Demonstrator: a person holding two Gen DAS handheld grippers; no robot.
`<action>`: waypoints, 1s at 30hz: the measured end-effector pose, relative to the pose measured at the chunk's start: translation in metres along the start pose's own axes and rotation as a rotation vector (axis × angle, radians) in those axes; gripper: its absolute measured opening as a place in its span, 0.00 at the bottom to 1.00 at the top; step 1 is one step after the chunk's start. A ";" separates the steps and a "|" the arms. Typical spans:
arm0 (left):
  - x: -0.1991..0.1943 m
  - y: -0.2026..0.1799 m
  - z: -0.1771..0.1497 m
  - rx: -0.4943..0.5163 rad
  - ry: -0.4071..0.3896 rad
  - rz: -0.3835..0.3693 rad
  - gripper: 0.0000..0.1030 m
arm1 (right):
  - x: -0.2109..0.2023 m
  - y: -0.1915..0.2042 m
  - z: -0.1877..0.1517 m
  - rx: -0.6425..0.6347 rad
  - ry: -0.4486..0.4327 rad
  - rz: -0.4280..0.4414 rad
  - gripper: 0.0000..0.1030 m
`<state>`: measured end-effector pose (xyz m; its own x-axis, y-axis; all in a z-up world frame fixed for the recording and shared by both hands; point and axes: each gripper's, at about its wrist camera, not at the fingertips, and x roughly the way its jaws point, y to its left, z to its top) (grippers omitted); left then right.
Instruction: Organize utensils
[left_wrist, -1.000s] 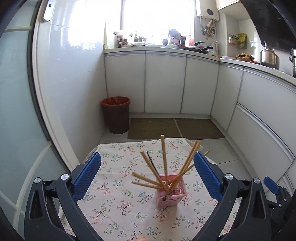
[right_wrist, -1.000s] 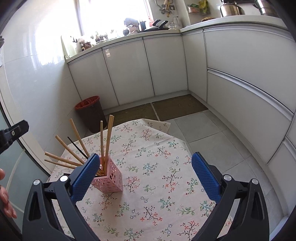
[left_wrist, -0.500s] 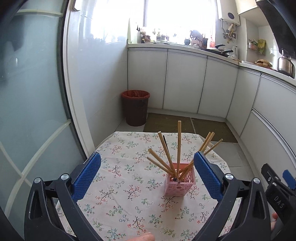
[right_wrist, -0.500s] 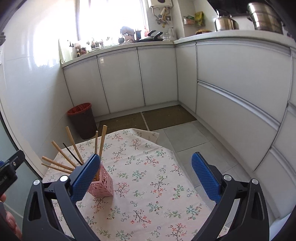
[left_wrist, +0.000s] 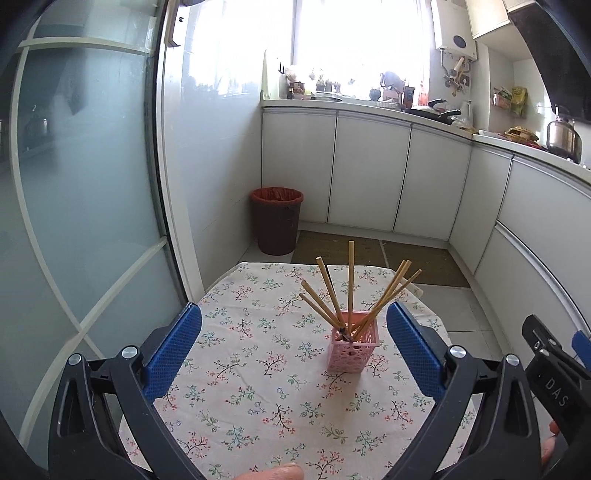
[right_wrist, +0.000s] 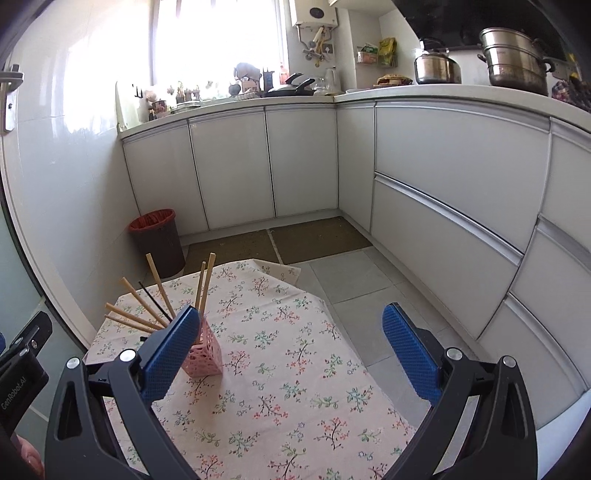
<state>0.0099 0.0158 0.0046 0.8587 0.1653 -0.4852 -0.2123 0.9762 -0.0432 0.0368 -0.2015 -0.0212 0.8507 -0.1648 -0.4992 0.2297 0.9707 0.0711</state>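
- A small pink plastic lattice holder, square and upright, stands on the floral tablecloth toward the far right part of the table as the left wrist view has it; in the right wrist view the same holder sits at the left, partly behind a blue pad.
- Inside it a bundle of light wooden chopsticks fans outward: one nearly upright, several leaning left, a few leaning right. One thin dark stick leans among them; it is too slim to say what it is.
- The left gripper hovers above the near side of the cloth, its blue-padded fingers spread wide and holding nothing; the holder lies just inside its right finger, apart from it.
- The right gripper is likewise spread wide and holds nothing, with bare cloth between its fingers.
- Only the left wrist view shows the frosted glass door close along the table's left edge; only the right wrist view shows the steel stockpot on the counter.
- Both show the brown bin with a red liner on the floor beyond the table's far edge.
- The cloth to the right of the holder is bare out to the table's right edge, with tiled floor beyond.
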 end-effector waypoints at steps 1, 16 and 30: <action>-0.004 0.001 0.001 -0.001 -0.005 0.001 0.93 | -0.004 -0.001 0.000 0.004 -0.001 -0.002 0.94; -0.029 0.000 0.007 0.016 -0.016 0.009 0.93 | -0.037 -0.001 0.004 -0.005 -0.050 -0.021 0.94; -0.040 -0.002 0.008 0.019 -0.024 -0.033 0.93 | -0.053 -0.003 0.009 -0.004 -0.072 -0.019 0.94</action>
<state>-0.0203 0.0085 0.0308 0.8760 0.1363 -0.4626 -0.1754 0.9836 -0.0424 -0.0050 -0.1975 0.0127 0.8778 -0.1955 -0.4374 0.2447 0.9678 0.0585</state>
